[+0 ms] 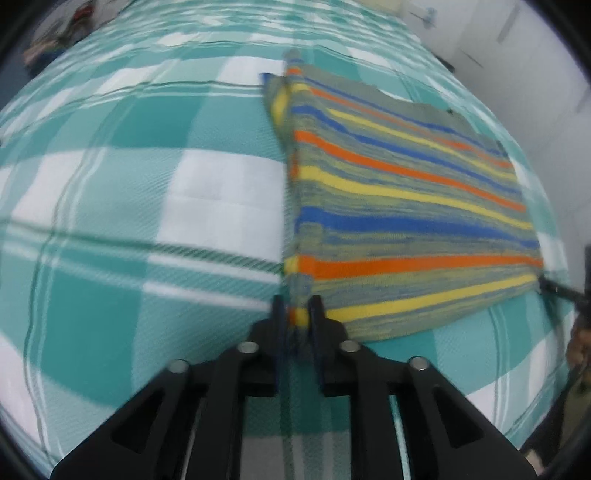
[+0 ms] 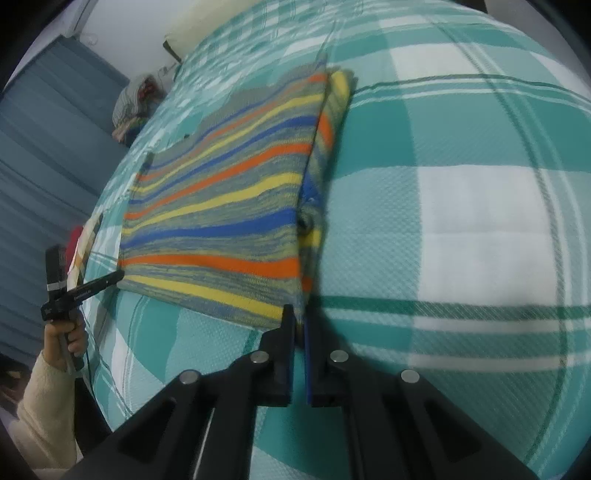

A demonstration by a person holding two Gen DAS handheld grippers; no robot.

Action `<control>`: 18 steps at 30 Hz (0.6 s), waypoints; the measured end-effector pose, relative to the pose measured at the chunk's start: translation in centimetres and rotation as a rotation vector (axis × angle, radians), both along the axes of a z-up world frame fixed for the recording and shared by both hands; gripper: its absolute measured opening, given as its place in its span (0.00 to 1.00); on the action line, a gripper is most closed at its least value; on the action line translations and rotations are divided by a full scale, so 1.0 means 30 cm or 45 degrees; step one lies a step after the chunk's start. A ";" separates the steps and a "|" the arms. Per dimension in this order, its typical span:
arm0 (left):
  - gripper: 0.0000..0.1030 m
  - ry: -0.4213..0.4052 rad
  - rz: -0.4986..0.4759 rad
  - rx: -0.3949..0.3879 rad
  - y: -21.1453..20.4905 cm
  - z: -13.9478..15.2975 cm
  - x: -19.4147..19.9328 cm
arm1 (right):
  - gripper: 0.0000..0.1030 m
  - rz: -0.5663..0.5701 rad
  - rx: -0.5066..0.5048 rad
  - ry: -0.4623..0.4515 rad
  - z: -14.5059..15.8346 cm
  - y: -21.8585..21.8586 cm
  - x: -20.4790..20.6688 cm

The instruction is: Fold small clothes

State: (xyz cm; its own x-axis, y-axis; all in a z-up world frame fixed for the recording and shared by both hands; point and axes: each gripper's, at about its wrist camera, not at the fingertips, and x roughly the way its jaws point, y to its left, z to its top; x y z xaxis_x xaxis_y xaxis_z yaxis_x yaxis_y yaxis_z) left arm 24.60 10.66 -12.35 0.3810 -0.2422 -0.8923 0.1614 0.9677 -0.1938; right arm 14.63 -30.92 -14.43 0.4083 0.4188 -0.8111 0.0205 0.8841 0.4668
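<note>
A folded striped garment (image 1: 406, 206), grey-green with orange, yellow and blue bands, lies flat on a teal and white checked bedcover (image 1: 147, 184). My left gripper (image 1: 297, 314) is shut on its near left corner, with the fabric pinched between the black fingers. In the right wrist view the same garment (image 2: 221, 206) stretches away to the left, and my right gripper (image 2: 300, 317) is shut on its near right corner. A folded-under layer shows along the garment's right edge (image 2: 321, 155). The left gripper's finger (image 2: 107, 280) meets the far corner there.
A hand (image 2: 68, 336) in a cream sleeve (image 2: 44, 398) holds the left gripper. A heap of clothes (image 2: 135, 99) sits beyond the bed's far left corner, by a blue curtain (image 2: 44, 155). A pale pillow (image 2: 192, 29) lies at the head. The bedcover (image 2: 461, 221) spreads wide to the right.
</note>
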 end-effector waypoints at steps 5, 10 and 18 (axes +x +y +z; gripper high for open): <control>0.71 -0.193 0.094 0.073 -0.008 0.136 -0.161 | 0.64 -0.031 -0.186 -0.143 0.078 0.016 -0.114; 0.92 -0.361 0.111 0.089 -0.146 0.219 -0.340 | 0.71 -0.157 -0.342 -0.362 0.155 0.047 -0.284; 0.94 -0.466 0.084 0.216 -0.326 0.085 -0.410 | 0.72 -0.215 -0.577 -0.509 0.109 0.164 -0.398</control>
